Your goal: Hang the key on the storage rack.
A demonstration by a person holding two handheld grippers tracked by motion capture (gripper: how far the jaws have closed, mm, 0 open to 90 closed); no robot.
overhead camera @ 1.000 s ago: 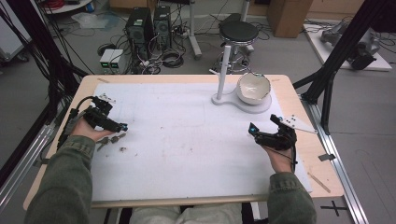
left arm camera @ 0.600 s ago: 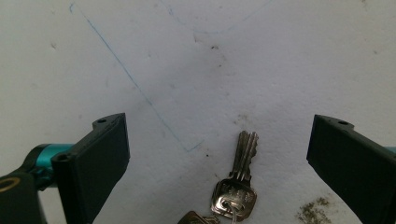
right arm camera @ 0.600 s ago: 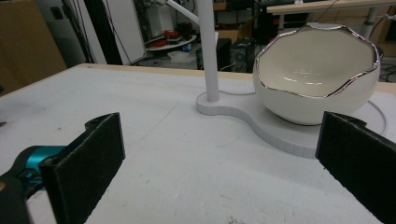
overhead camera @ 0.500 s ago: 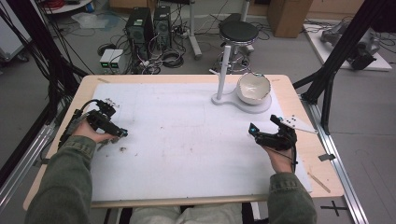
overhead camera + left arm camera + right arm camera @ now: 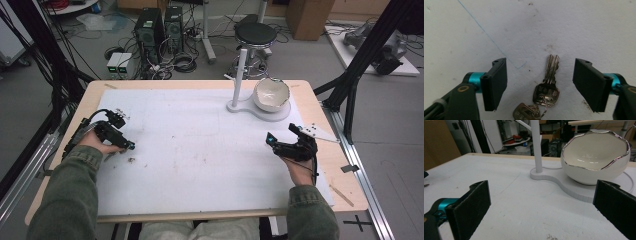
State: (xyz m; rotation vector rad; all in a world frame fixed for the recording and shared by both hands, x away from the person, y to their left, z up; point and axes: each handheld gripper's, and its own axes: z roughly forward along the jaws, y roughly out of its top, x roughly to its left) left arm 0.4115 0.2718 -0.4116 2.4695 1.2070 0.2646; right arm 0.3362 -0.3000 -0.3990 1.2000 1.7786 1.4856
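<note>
Left gripper: lowered over the keys, pointing down at the white mat; jaws were spread and had just been closing, the pads not yet touching metal.
Keys: lay flat on the mat between the left jaws, one blade pointing away from the gripper, a second key on the ring beneath it; near the mat's left edge in the high view.
Right gripper: rested on the mat's right side, jaws spread wide, nothing between them, facing the bowl.
Bowl: white with a silver rim, seated on the white stand.
</note>
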